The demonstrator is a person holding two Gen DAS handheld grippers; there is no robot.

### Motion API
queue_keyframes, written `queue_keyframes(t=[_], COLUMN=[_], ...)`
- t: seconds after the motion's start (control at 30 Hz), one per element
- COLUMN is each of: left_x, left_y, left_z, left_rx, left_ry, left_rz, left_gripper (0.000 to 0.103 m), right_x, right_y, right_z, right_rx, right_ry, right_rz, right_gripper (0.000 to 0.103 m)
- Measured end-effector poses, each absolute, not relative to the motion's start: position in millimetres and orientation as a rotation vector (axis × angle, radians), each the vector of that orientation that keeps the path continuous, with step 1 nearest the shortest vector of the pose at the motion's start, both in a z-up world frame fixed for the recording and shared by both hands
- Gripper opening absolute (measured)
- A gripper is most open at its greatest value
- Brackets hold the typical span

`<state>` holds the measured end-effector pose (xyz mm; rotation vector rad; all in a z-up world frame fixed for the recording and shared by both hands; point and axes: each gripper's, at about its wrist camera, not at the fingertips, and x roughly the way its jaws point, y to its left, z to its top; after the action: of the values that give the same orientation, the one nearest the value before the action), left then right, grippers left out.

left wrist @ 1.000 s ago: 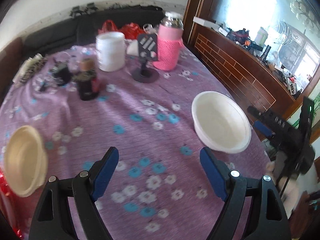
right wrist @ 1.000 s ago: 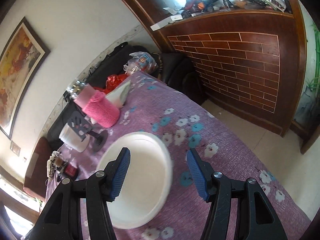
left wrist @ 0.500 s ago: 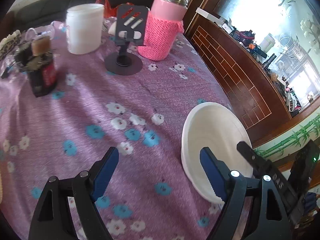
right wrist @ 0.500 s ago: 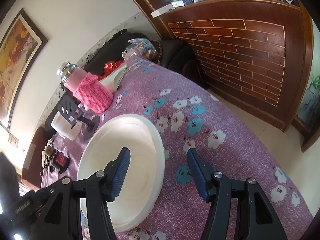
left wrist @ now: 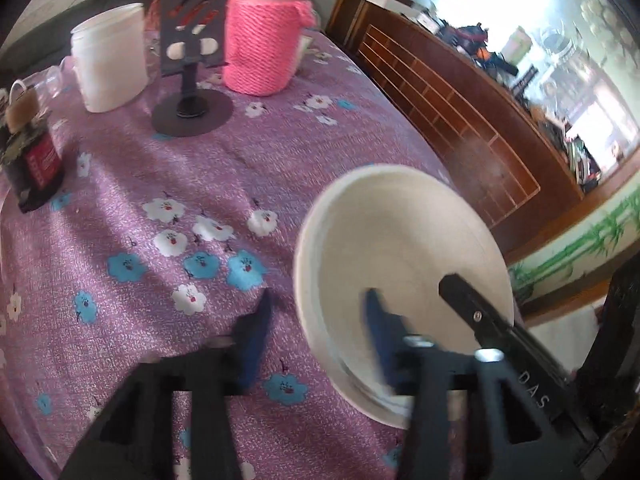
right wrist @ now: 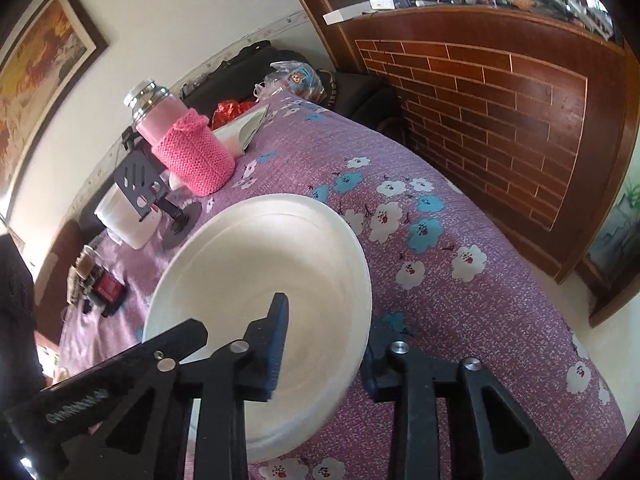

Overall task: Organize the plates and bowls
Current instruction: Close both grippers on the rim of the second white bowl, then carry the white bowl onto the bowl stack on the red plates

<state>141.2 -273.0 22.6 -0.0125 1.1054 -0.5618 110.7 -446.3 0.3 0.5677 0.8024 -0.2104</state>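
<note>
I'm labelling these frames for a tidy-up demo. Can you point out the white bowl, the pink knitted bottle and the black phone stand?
white bowl [right wrist: 256,264]: right wrist view, on its inner surface.
pink knitted bottle [left wrist: 260,48]: left wrist view, on the knitted sleeve.
black phone stand [left wrist: 192,110]: left wrist view, on its round base.

Looking like a home living room: flowered tablecloth [right wrist: 460,280], framed painting [right wrist: 36,56], sofa [right wrist: 248,68], wood-panelled wall [right wrist: 500,112].
</note>
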Motion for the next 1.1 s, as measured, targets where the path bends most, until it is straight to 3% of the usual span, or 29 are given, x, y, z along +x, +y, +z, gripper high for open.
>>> queue_keyframes(t=[0.23, 0.67, 1.1], left_x=[129, 97, 16], left_y=[-260, -178, -44], left_z=[33, 71, 124], left_rx=[-0.035, -0.19, -0.318], left_ry=[1.075, 1.004, 0.781], left_rz=[-0.561, -0.485, -0.349], left_gripper=[0.02, 0.02, 0.02], right_x=[107, 92, 54], right_y=[-439, -373, -241], right_z=[5, 45, 106], right_rx=[0.545, 0.468, 0.304], right_ry=[0.786, 0.742, 0.703], right_rz=[-0.178, -0.018, 0.175], right_gripper=[0.019, 0.019, 0.019])
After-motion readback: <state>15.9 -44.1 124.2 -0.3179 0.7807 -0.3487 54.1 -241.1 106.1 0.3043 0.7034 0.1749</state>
